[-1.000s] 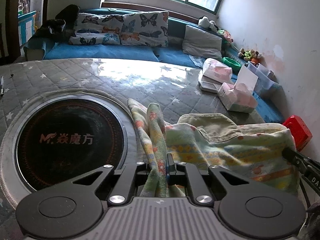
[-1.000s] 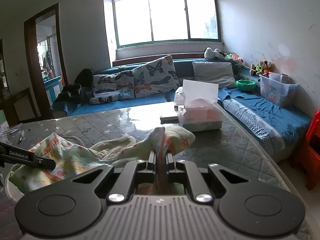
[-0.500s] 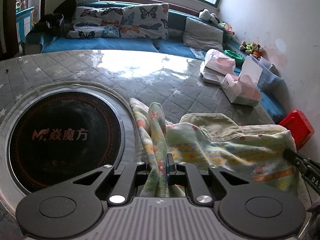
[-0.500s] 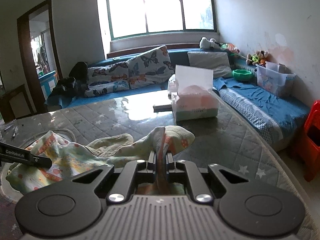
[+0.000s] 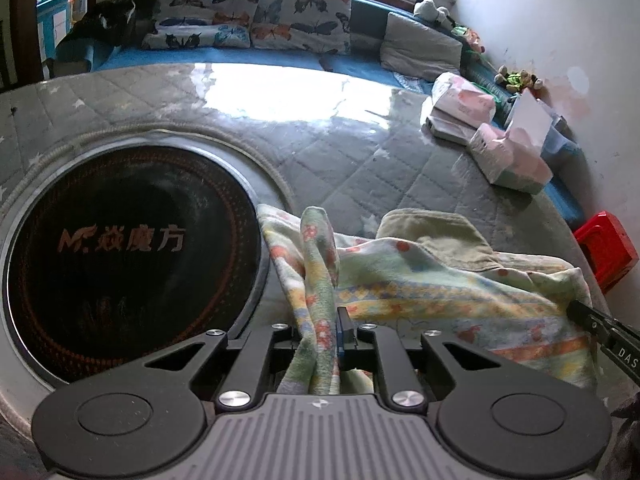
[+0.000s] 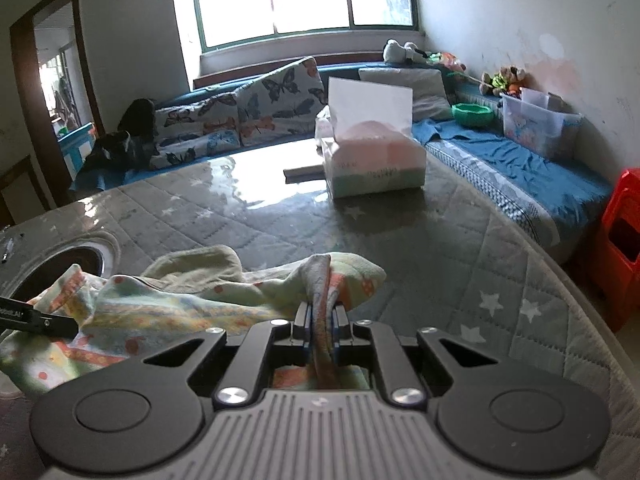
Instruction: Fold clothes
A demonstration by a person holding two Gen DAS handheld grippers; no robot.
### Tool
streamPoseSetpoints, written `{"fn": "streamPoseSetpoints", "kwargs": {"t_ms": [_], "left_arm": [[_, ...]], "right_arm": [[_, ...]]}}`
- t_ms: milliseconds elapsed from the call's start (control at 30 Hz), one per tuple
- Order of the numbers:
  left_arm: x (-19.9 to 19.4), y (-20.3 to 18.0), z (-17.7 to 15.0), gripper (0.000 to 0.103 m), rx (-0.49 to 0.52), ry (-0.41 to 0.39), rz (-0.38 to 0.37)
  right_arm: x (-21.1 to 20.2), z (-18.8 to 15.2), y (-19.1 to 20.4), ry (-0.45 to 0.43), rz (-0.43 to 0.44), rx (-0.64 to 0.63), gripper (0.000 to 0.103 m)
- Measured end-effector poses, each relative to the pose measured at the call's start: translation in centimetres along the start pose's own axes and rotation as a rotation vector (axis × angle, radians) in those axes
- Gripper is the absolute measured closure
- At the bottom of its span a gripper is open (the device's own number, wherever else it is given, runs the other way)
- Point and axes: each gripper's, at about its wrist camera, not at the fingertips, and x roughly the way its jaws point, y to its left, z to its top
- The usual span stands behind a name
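A pale green patterned garment [image 5: 440, 280] with an olive lining lies crumpled on the grey quilted table [image 5: 320, 152]. My left gripper [image 5: 320, 332] is shut on a bunched fold at the garment's left edge. My right gripper [image 6: 322, 320] is shut on a fold at the garment's right end [image 6: 180, 300]. The right gripper's finger shows at the right edge of the left wrist view [image 5: 600, 328]. The left gripper's finger shows at the left edge of the right wrist view [image 6: 36, 318].
A round black cooktop [image 5: 128, 248] is set into the table left of the garment. Tissue boxes [image 6: 372, 160] stand on the far right of the table [image 6: 440, 240]. A blue sofa with butterfly pillows [image 5: 256, 20] runs behind. A red stool [image 6: 620, 256] stands at right.
Both grippers have moved forward over the table with the garment still held. The tissue box and cooktop appear closer. The grips have not changed.
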Motion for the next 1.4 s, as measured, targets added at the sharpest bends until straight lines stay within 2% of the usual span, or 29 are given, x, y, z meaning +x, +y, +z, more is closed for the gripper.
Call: {"fn": "streamPoseSetpoints", "kwargs": {"t_ms": [167,233,400,500,600,667,800,867,933,1033,1200,1300,1400], "left_arm": [[0.3,0.2,-0.2,0.078,0.004,0.009,0.023],[0.3,0.3,-0.2,0.064,0.003,0.008,0.036],[0.3,1.0,0.0,0.056,-0.009,0.001,0.078],[0.1,1.2,0.1,0.054,-0.007,-0.006,0.086],[-0.1,1.0,-0.1,0.046,-0.004,-0.008,0.092],[-0.3,0.9,-0.4,0.043,0.002,-0.008,0.089],[-0.7,0.5,-0.9,0.039,0.016,-0.013,0.083],[-1.1,0.2,-1.2,0.035,0.025,-0.021,0.079],[-1.6,0.0,-1.4,0.031,0.033,-0.034,0.073],[-2.3,-0.3,-1.9,0.024,0.048,-0.050,0.067],[-3.1,-0.7,-2.9,0.012,0.062,-0.063,0.063],[-3.5,-0.7,-3.5,0.011,0.055,-0.065,0.053],[-3.9,-0.9,-4.1,0.007,0.069,-0.073,0.040]], "right_arm": [[0.7,-0.2,-0.2,0.017,-0.018,0.001,0.088],[0.8,-0.2,-0.3,0.021,-0.024,0.002,0.088],[1.0,0.0,-0.4,0.020,-0.029,0.001,0.086],[1.0,-0.1,0.1,0.023,-0.016,-0.006,0.077],[0.9,-0.3,0.7,0.029,0.003,-0.020,0.068],[0.9,-0.4,1.1,0.033,0.015,-0.028,0.056],[0.8,-1.0,1.9,0.047,0.025,-0.044,0.047],[0.7,-1.2,2.2,0.055,0.034,-0.051,0.037],[0.4,-1.5,2.5,0.051,0.034,-0.060,0.034],[-0.2,-1.8,2.9,0.045,0.037,-0.066,0.024],[-1.1,-2.4,3.2,0.038,0.037,-0.069,0.015],[-1.6,-2.8,3.4,0.035,0.029,-0.066,0.014],[-2.0,-3.0,3.4,0.034,0.027,-0.054,0.007]]}}
